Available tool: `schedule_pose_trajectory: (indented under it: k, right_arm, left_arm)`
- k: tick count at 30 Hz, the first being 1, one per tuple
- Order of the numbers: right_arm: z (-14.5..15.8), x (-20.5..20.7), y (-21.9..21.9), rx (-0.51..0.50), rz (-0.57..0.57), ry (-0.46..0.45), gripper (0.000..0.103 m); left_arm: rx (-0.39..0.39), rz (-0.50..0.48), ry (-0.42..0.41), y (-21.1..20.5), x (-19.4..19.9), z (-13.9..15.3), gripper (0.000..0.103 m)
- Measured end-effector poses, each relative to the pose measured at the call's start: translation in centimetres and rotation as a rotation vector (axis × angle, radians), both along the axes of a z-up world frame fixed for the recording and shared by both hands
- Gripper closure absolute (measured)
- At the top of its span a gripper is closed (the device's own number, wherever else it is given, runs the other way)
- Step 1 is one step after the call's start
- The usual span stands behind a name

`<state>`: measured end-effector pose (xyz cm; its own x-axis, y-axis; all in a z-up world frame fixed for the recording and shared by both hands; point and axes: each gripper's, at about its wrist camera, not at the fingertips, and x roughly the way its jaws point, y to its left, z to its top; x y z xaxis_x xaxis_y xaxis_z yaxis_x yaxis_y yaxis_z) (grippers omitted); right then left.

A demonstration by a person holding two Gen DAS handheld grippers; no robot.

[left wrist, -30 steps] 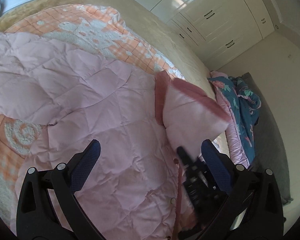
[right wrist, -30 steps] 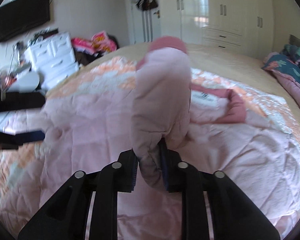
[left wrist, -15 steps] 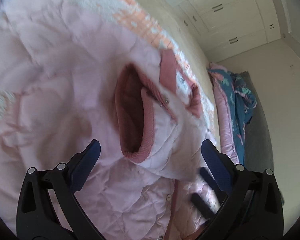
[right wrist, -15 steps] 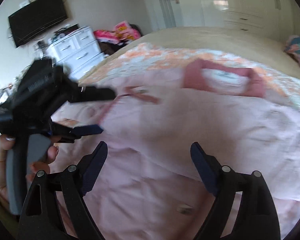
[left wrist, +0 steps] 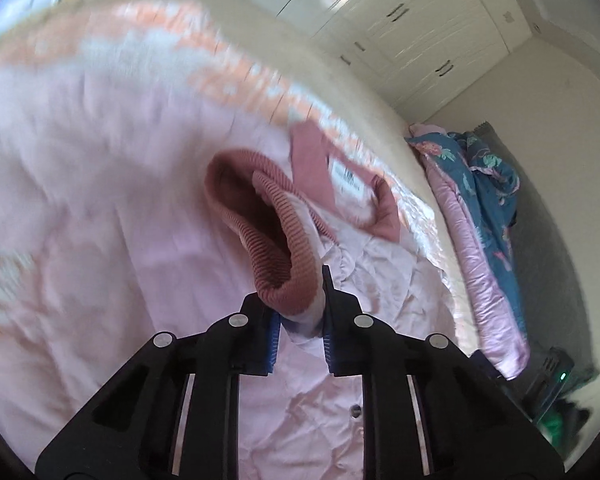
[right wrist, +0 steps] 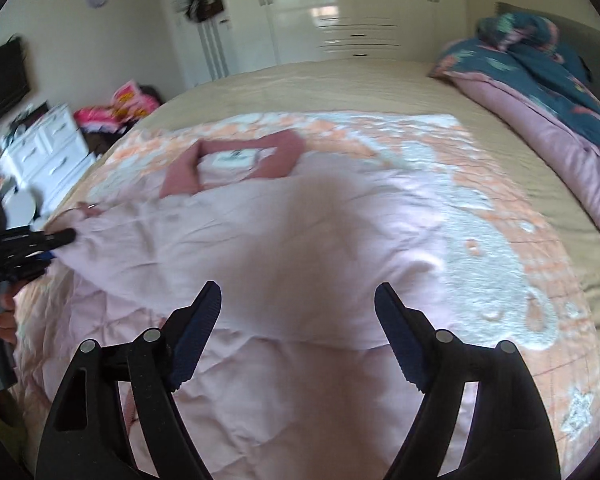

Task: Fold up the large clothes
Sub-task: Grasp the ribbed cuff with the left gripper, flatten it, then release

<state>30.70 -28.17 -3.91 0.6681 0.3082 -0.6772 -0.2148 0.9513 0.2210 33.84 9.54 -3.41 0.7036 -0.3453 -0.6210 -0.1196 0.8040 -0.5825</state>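
Observation:
A pale pink quilted jacket (left wrist: 112, 184) lies spread on the bed, its dusty-rose collar (left wrist: 380, 216) with a white label at the far side. My left gripper (left wrist: 300, 300) is shut on the sleeve end, right behind its ribbed rose cuff (left wrist: 276, 240). In the right wrist view the jacket (right wrist: 300, 248) has the sleeve folded across its body, the collar (right wrist: 236, 160) lies beyond, and my left gripper (right wrist: 40, 242) holds fabric at the far left. My right gripper (right wrist: 298, 296) is open and empty, just above the folded sleeve.
An orange and white blanket (right wrist: 480, 232) lies under the jacket on the tan bed (right wrist: 340, 84). A teal floral duvet with pink lining (right wrist: 540, 92) is piled at the right. White wardrobes (right wrist: 340, 12) and a white dresser (right wrist: 48, 152) stand behind.
My right gripper let go of the sleeve and opened. My left gripper closed on the sleeve end by the cuff and has drawn it across the jacket.

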Motion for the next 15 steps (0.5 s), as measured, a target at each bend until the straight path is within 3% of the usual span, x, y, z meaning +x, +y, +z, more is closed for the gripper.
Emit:
schedule_pose_trajectory:
  k: [2, 5, 8, 15]
  right_arm:
    - [-0.3, 0.2, -0.3, -0.003, -0.004, 0.007, 0.025]
    - [-1.1, 0.9, 0.3, -0.017, 0.004, 0.027, 0.025]
    - [-1.6, 1.8, 1.0, -0.018, 0.015, 0.047, 0.025]
    - [-3.8, 3.7, 1.1, -0.061, -0.005, 0.153, 0.025]
  left_arm:
    - [0.040, 0.008, 0.007, 0.3, 0.1, 0.1, 0.093]
    - [0.105, 0.035, 0.086, 0.8, 0.7, -2.1, 0.092]
    - [0.101, 0.039, 0.152, 1.1, 0.8, -4.1, 0.089]
    - [0.173, 0.022, 0.163, 0.5, 0.4, -4.3, 0.083]
